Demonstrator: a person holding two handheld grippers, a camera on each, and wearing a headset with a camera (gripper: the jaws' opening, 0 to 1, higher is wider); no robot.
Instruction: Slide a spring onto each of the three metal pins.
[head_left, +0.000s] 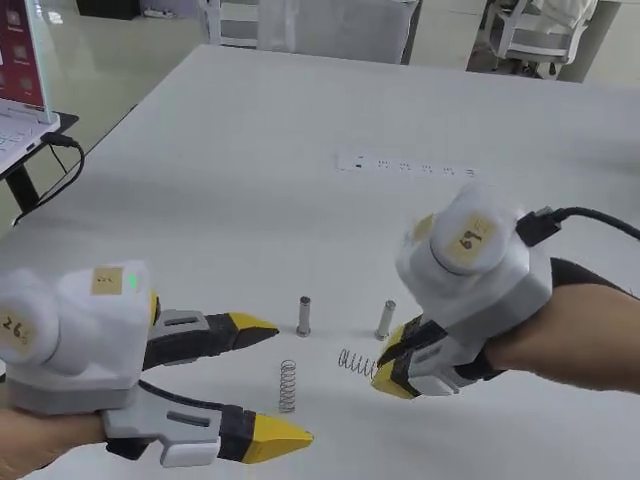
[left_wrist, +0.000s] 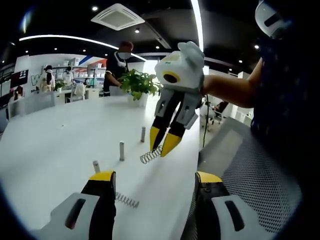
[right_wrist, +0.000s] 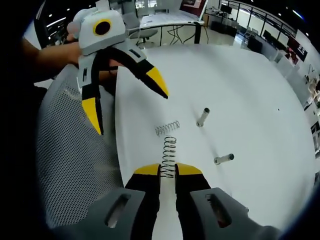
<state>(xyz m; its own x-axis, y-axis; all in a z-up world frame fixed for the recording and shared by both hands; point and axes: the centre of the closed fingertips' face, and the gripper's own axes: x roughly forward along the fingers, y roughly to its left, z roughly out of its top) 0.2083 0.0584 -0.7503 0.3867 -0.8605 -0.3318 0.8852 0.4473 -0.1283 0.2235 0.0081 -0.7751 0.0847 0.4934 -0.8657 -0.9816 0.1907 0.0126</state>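
Pinching one end of a spring (right_wrist: 170, 147), the right claw (right_wrist: 168, 172) has its jaws drawn almost together, and the rest of the coil sticks straight out past the yellow tips. In the head view the spring (head_left: 355, 362) lies level just above the white desk (head_left: 250, 180), reaching from the right claw (head_left: 385, 372) toward the left claw (head_left: 268, 380).

The left claw is spread wide and holds nothing. A second spring (head_left: 288, 385) lies loose on the desk just ahead of the gap between its jaws. In the left gripper view it (left_wrist: 127, 200) lies close beside the left-hand jaw.

Ahead of the left claw (left_wrist: 155, 176) three metal pins stand upright in a row: a first pin (left_wrist: 96, 166) nearest, a second pin (left_wrist: 121, 150) further out, and a third pin (left_wrist: 143, 134) just behind the right claw (left_wrist: 165, 144). In the head view one pin (head_left: 303, 315) stands just past the left claw's upper tip and another (head_left: 385, 320) right beside the right claw.

A round sticker (head_left: 470, 240) on top of the right claw carries digits that look like "69". A similar sticker (head_left: 15, 328) on the left claw seems to read "26". Well beyond both claws a white power strip (head_left: 405, 165) lies on the desk.
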